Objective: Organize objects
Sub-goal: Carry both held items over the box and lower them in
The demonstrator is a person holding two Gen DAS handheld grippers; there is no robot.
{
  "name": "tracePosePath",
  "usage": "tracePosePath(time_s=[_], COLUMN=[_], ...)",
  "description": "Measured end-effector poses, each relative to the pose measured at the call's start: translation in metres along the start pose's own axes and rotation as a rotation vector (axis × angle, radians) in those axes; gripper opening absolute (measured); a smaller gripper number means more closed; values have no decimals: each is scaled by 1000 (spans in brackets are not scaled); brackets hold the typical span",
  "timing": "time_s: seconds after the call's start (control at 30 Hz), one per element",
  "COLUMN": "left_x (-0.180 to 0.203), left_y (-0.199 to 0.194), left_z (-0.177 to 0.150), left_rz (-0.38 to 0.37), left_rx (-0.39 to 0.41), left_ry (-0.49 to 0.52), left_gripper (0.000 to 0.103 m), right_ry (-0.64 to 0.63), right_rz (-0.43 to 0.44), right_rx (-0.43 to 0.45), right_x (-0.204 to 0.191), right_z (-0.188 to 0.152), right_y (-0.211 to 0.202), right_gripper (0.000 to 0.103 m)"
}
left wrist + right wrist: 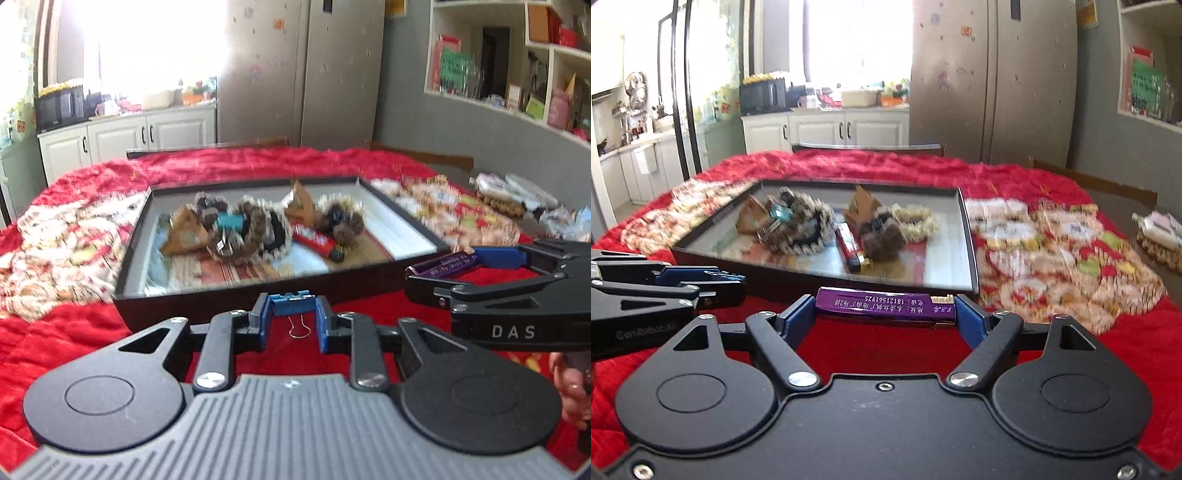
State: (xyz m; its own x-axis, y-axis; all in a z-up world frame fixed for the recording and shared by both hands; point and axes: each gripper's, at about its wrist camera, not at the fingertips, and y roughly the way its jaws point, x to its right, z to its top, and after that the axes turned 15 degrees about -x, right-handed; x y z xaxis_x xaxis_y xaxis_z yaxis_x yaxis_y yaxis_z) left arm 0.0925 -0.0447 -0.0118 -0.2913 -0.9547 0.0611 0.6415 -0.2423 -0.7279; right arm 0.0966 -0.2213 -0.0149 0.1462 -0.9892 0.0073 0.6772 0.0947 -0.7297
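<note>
A black tray (207, 306) (971, 254) lies on the red cloth and holds furry hair ties (243, 232) (801, 225), a red lighter (314, 240) (849, 245) and brown paper pieces. My left gripper (291, 310) is shut on a blue binder clip (291, 301) just in front of the tray's near wall; it also shows in the right wrist view (731, 286). My right gripper (886, 310) is shut on a purple lighter (882, 304), held crosswise near the tray's near right corner; both also show in the left wrist view, the gripper (443, 273) and the lighter (447, 264).
A patterned cloth (62, 236) (1052, 251) spreads on both sides of the tray. Small packets and a bottle (517, 192) (1160, 229) lie at the far right of the table. Cabinets, a microwave and a fridge stand behind.
</note>
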Motion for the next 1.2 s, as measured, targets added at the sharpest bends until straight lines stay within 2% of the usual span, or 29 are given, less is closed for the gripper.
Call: tracePosePath(time_s=[0.17,0.27,0.5,0.7,0.93,1.2], left_x=[-17,-29,-58,-71,-76,-80], left_y=[-10,-7,22,41,52,64], left_z=[18,29,45,48,51,54], left_rz=[28,54,100,123,118,116], left_rx=[43,46,-10,-37,-55,-74], left_ry=[-28,-44,-97,-122,-122,-127], left_gripper=[28,28,28,28,28,28], right_ry=[-23,-24,-23,-102,-138,-148], right_rz=[-15,-2,47,85,101,108], right_rx=[24,10,-48,-72,-130,-175], right_x=[-2,0,-2,-29,-50,-53], right_z=[19,33,55,70,79,84], right_y=[-1,7,36,56,87,106], right_gripper=[79,79,79,79,79,79])
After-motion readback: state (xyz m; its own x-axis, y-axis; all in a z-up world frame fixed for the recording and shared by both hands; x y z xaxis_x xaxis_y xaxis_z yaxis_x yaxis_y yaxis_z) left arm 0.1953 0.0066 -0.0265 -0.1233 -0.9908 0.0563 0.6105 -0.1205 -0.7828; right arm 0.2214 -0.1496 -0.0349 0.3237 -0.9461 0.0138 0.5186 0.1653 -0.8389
